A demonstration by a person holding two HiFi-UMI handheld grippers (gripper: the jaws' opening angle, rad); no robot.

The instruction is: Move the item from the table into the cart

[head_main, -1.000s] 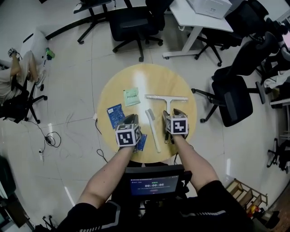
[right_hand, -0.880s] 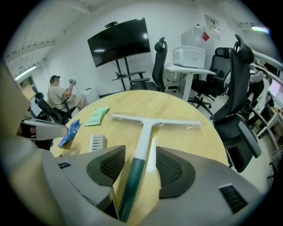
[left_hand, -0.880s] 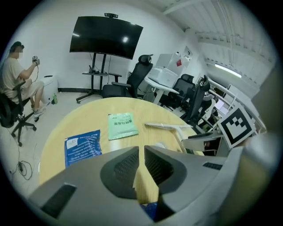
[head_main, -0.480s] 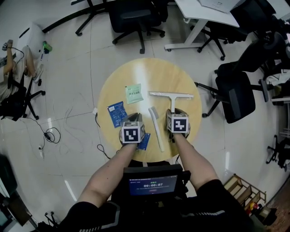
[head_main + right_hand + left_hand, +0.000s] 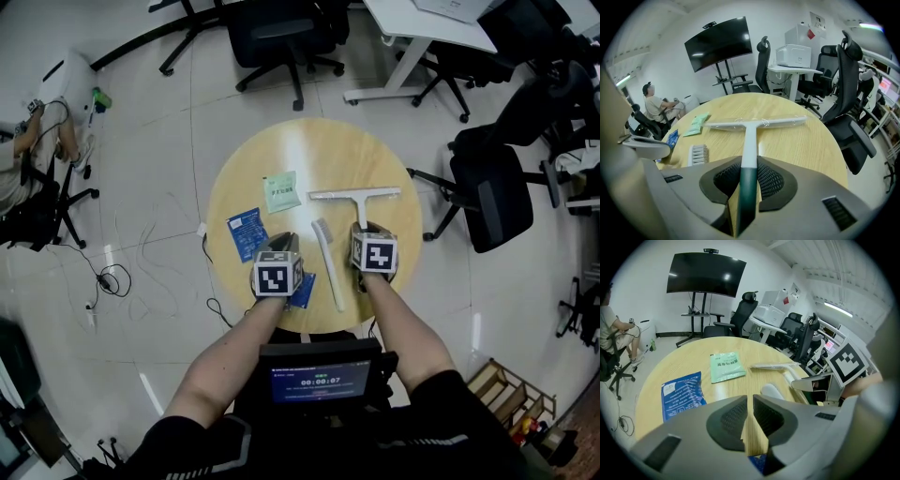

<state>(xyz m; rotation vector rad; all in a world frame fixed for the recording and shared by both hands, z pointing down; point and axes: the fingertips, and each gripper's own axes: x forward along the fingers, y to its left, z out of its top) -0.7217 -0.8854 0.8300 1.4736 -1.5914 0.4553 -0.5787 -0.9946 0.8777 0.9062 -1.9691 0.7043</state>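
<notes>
We're closing the right gripper (image 5: 748, 177) on the squeegee (image 5: 750, 136) handle, jaws just narrowing; shaft running toward 12 o'clock.

The sleeves (image 5: 202, 442) are black with pale stripes. Grey left tongs (image 5: 749, 403) and right tongs (image 5: 748, 174) have dark meshed pads and black-and-white marker cubes (image 5: 277, 279).

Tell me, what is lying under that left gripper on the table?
A blue packet lies there on the table. Only one corner shows past the left gripper; the gripper's own body covers the rest.
</notes>
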